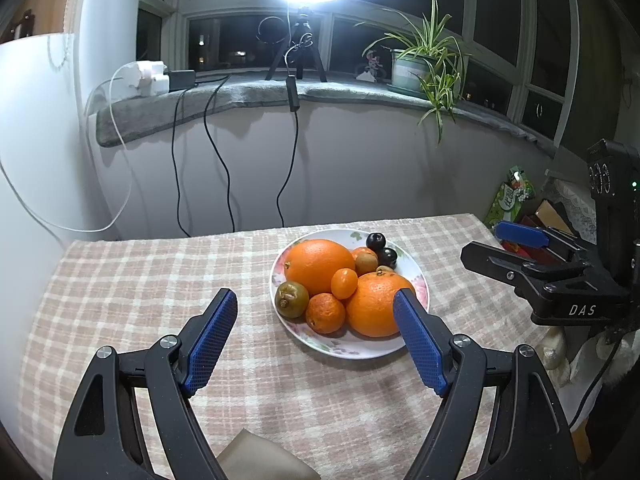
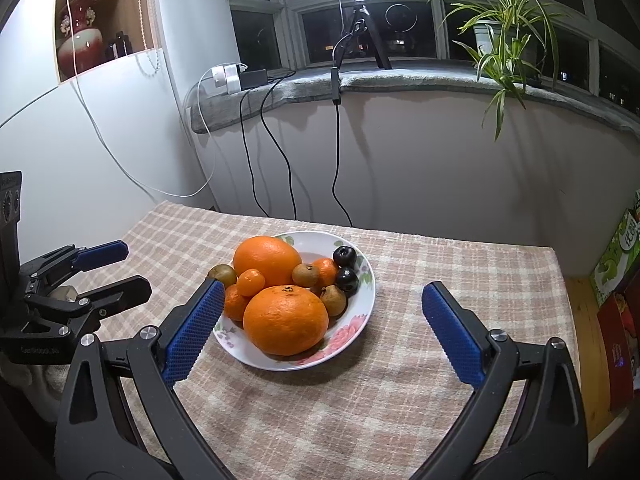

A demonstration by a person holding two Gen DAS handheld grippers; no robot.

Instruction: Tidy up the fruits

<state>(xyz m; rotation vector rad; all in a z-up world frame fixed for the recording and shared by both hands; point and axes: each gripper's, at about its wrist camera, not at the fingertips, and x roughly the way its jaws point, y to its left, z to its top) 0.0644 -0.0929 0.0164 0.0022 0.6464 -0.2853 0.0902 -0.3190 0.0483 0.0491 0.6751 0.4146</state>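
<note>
Blue-padded and spread wide with nothing between its jaws, my left gripper (image 1: 316, 336) hangs over the near part of the checked tablecloth (image 1: 140, 280) in the left wrist view. Ahead and slightly to its right sits the plate (image 1: 360, 350), a floral dish heaped with fruit, closer to the table's far edge than to me. A large orange (image 1: 374, 304) lies at the plate's near rim, partly behind my right-hand pad, with a small mandarin (image 1: 325, 313) and a greenish-brown fruit (image 1: 291, 299) to its left. Another big orange (image 1: 319, 266) rises behind them, and two dark fruits (image 1: 381, 249) sit at the far rim. My right gripper (image 1: 500, 246) shows at the table's right edge.

From the right wrist view, my right gripper (image 2: 320, 332) also stands apart and empty, and the plate (image 2: 352, 332) lies straight ahead between its pads, leaning toward the left one. Nearest is the large orange (image 2: 285, 319), almost on the gripper's line. My left gripper (image 2: 120, 268) waits at the table's left edge, jaws parted. I judge the right hand better placed: a short reach forward and down meets that orange, which, being round, offers no preferred grip axis.
</note>
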